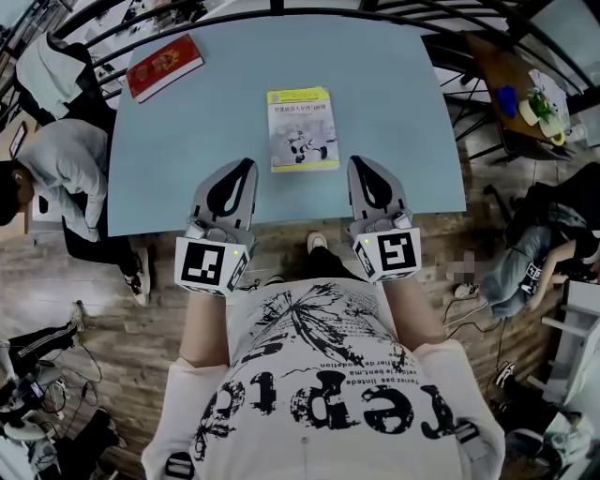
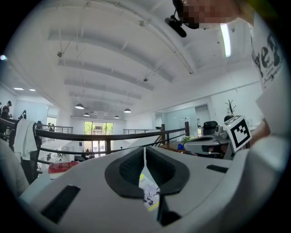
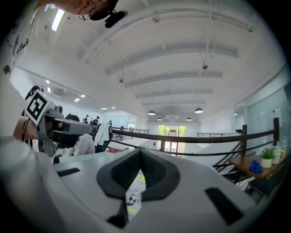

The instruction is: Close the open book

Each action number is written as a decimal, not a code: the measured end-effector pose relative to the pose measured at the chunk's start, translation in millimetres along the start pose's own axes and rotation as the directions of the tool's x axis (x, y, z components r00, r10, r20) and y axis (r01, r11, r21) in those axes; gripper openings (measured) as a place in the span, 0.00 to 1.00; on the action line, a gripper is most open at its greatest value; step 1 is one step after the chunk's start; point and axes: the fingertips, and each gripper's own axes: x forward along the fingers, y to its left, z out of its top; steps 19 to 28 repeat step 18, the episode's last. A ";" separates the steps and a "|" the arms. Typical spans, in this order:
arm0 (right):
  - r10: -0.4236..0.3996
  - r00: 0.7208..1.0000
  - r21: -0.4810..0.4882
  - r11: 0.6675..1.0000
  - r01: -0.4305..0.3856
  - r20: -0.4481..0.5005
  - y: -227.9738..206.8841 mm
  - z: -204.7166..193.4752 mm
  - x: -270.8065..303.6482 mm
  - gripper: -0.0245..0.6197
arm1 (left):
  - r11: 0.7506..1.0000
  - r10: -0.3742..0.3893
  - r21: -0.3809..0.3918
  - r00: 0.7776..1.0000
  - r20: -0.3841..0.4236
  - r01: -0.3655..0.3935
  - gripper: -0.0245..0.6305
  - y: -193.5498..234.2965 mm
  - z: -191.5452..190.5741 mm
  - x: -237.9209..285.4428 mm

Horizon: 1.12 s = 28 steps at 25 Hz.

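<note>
A book [image 1: 302,128] with a white cover and a yellow-green top band lies flat and closed on the middle of the blue table [image 1: 178,169]. My left gripper [image 1: 247,166] is held level just left of the book's near corner, with its jaws shut and nothing in them. My right gripper [image 1: 356,164] mirrors it just right of the book, also shut and empty. In the left gripper view the book [image 2: 150,195] shows through the hollow behind the closed tips of the left gripper [image 2: 144,152]. The right gripper view shows the book [image 3: 133,200] the same way behind the right gripper [image 3: 140,152].
A red book [image 1: 165,66] lies at the table's far left corner. A person [image 1: 58,183] sits at the left of the table and another [image 1: 530,262] at the right. A small table [image 1: 520,98] with cups stands at the far right, and a black railing [image 1: 281,14] runs behind.
</note>
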 end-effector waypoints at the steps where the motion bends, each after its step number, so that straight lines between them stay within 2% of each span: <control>1: -0.002 1.000 -0.002 1.000 0.002 -0.001 0.2 0.4 -1.4 0.05 | 1.000 -0.001 0.002 1.000 -0.004 0.001 0.08 -0.9 -1.5 -1.0; 5: -0.014 1.000 -0.005 1.000 0.014 -0.008 0.6 -0.4 -5.9 0.05 | 1.000 -0.003 0.000 1.000 -0.016 0.003 0.08 -2.9 -6.5 -4.5; 13: -0.029 0.999 -0.007 1.000 0.029 -0.024 5.4 -4.1 -8.0 0.05 | 0.998 -0.013 -0.066 1.000 -0.004 0.013 0.08 3.6 -6.9 -8.4; 28: -0.035 0.999 -0.009 0.999 0.034 -0.028 7.7 -6.4 -9.0 0.05 | 0.999 -0.007 -0.050 1.000 -0.011 0.006 0.08 5.9 -9.5 -10.8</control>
